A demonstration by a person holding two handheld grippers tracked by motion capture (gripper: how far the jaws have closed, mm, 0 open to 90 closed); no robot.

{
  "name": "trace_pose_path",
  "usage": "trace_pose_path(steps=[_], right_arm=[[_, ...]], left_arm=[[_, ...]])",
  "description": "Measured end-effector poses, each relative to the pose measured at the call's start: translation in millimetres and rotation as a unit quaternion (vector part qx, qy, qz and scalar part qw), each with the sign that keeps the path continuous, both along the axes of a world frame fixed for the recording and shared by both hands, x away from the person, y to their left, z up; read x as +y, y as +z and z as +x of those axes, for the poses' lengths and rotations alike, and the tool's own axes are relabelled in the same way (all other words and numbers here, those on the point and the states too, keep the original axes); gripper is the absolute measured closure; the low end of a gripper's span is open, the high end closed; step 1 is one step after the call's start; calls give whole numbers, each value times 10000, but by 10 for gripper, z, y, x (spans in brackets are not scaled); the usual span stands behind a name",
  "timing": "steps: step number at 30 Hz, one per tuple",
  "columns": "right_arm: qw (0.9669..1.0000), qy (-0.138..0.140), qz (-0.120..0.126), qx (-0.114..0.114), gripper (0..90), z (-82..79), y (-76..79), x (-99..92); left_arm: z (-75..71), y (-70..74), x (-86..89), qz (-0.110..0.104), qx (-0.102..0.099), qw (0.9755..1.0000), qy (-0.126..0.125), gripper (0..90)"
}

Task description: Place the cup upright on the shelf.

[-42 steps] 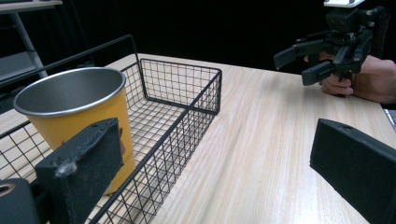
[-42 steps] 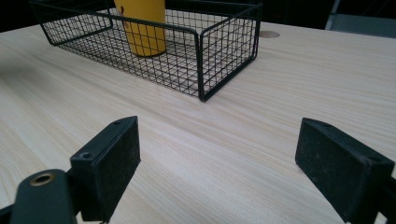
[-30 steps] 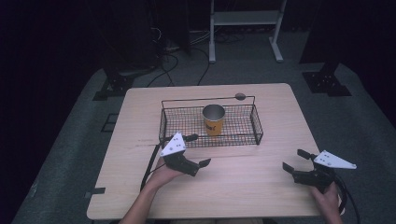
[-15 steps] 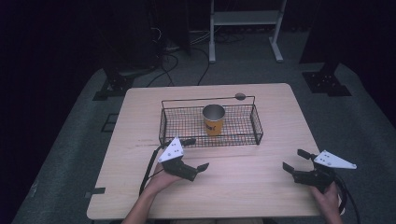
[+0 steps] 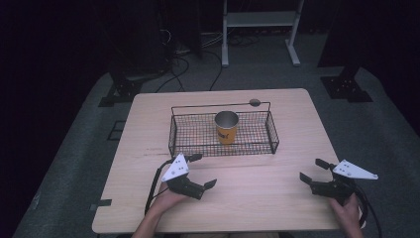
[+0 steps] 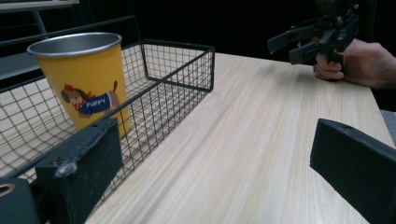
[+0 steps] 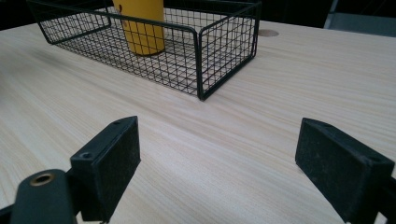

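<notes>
Your left gripper [image 5: 205, 171] sits just in front of the black wire-mesh basket [image 5: 271, 134], jaws spread wide and holding nothing, and your right gripper [image 5: 313, 170] rests well off to the right over the bare light wooden table [image 5: 297, 114], its jaws likewise wide apart and empty. The yellow metal cup with a cartoon dog printed on its side [image 6: 88, 79] stands upright inside the basket, roughly mid-length and nearer the front wall than the back. The step in hand looks like a reach for that cup with the left gripper, so lift the gripper above the front rim of the basket before you go forward; from the left gripper view one jaw is already close against the mesh, and a low approach would likely snag the wire and drag the whole basket. Come down over the cup from above, with one jaw inside the steel rim and one outside, or with both jaws around the body. Close gently, because the cup tapers and may slip or tip. Keep the right gripper parked where it is, or use it to steady the basket's right end.
</notes>
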State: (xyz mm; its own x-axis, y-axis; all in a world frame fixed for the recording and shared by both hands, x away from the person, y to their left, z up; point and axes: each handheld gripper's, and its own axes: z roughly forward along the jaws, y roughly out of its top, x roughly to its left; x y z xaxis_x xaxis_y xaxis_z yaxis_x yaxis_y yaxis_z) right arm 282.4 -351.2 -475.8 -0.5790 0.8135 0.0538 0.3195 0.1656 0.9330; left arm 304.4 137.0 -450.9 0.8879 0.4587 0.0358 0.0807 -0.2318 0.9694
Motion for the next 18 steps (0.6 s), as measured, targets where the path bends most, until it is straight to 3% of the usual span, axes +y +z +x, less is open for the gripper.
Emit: trace_pose_path(steps=[18], right_arm=[[10000,11,-14,-4,130,0,-1,2]], left_arm=[[-246,-65,93,-26,-9,10000,58,17]])
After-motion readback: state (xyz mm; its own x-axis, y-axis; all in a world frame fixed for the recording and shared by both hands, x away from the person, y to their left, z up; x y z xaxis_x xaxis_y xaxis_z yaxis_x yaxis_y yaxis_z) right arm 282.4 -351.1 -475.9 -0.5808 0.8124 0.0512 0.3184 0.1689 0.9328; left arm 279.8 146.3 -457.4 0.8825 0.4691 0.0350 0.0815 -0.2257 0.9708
